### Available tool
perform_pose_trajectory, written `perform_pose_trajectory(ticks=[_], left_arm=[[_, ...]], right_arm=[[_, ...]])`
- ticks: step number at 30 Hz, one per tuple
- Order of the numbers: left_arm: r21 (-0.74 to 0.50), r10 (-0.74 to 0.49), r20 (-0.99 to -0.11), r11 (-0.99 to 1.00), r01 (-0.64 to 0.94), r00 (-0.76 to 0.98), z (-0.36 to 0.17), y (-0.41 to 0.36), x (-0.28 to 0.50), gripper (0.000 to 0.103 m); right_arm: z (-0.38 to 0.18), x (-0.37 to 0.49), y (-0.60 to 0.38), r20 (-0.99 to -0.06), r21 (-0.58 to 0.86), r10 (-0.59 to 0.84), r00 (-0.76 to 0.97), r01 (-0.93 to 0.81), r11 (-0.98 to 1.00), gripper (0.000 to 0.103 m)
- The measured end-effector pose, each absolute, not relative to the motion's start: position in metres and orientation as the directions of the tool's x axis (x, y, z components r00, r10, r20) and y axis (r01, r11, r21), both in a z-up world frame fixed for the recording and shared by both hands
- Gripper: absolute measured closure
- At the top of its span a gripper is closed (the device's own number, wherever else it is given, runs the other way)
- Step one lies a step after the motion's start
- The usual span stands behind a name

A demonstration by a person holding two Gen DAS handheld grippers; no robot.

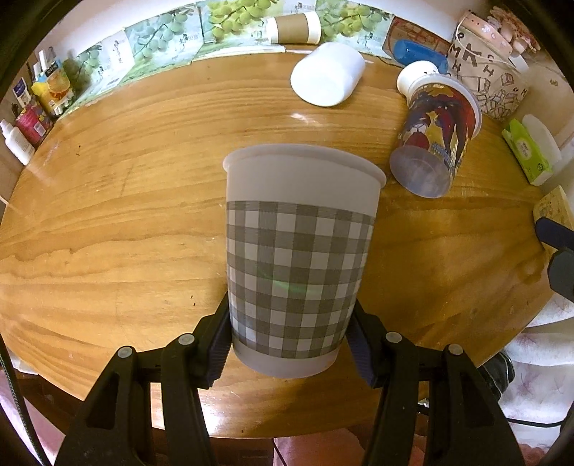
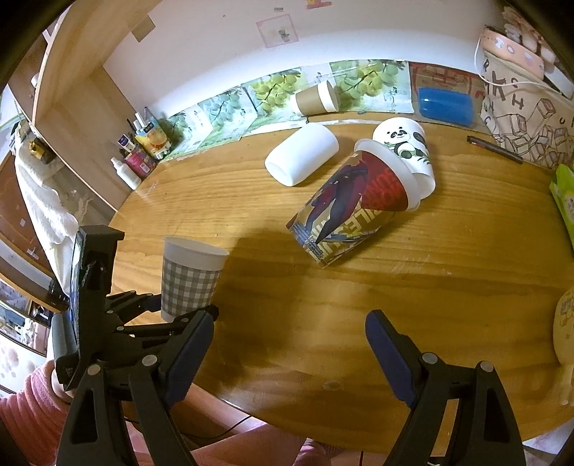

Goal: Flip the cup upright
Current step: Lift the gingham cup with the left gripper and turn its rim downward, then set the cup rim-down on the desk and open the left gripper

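Note:
A grey-and-white checked paper cup [image 1: 297, 258] stands upright, rim up, at the near edge of the round wooden table [image 1: 125, 200]. My left gripper [image 1: 288, 344] is shut on its lower part, one pad on each side. The same cup [image 2: 190, 276] shows in the right wrist view at the left, held by the left gripper [image 2: 168, 310]. My right gripper [image 2: 287, 355] is open and empty above the table's near edge, to the right of the cup.
A colourful printed cup [image 1: 436, 139] lies on its side with a panda cup [image 2: 405, 147] behind it. A plain white cup [image 1: 328, 73] and a brown-sleeved cup [image 1: 294, 28] also lie on their sides. A canvas bag [image 1: 484, 79], bottles [image 1: 21, 125] and tissues [image 1: 527, 154] line the edges.

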State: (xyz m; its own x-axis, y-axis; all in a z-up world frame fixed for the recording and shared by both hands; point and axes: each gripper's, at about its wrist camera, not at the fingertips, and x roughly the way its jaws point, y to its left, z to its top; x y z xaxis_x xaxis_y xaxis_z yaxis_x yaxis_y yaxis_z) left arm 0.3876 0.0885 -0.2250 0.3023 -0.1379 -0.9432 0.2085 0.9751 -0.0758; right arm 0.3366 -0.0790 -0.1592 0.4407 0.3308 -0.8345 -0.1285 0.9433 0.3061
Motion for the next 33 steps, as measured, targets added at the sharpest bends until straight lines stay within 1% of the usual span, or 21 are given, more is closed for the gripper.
perform_pose_trajectory(ticks=[7, 26, 27, 30, 33], left_arm=[[-0.059, -0.126, -0.951, 0.97, 0.236, 0.282, -0.227, 0.083, 0.394, 0.042], [-0.088, -0.139, -0.974, 0.96, 0.265, 0.181, -0.232, 0.077, 0.406, 0.041], [-0.09, -0.14, -0.974, 0.96, 0.266, 0.178, -0.233, 0.076, 0.405, 0.041], [-0.09, -0.14, -0.974, 0.96, 0.266, 0.176, -0.235, 0.075, 0.404, 0.034], [-0.095, -0.143, -0.974, 0.961, 0.261, 0.174, -0.235, 0.076, 0.401, 0.03]], right_arm=[[-0.158, 0.337, -0.081, -0.835, 0.306, 0.321, 0.447, -0.107, 0.946, 0.016], [-0.153, 0.333, -0.082, -0.833, 0.297, 0.29, 0.471, -0.062, 0.953, 0.016], [-0.153, 0.332, -0.082, -0.833, 0.297, 0.289, 0.472, -0.06, 0.953, 0.016], [-0.153, 0.329, -0.083, -0.835, 0.294, 0.284, 0.472, -0.054, 0.954, 0.016], [-0.152, 0.328, -0.084, -0.836, 0.292, 0.282, 0.47, -0.052, 0.955, 0.016]])
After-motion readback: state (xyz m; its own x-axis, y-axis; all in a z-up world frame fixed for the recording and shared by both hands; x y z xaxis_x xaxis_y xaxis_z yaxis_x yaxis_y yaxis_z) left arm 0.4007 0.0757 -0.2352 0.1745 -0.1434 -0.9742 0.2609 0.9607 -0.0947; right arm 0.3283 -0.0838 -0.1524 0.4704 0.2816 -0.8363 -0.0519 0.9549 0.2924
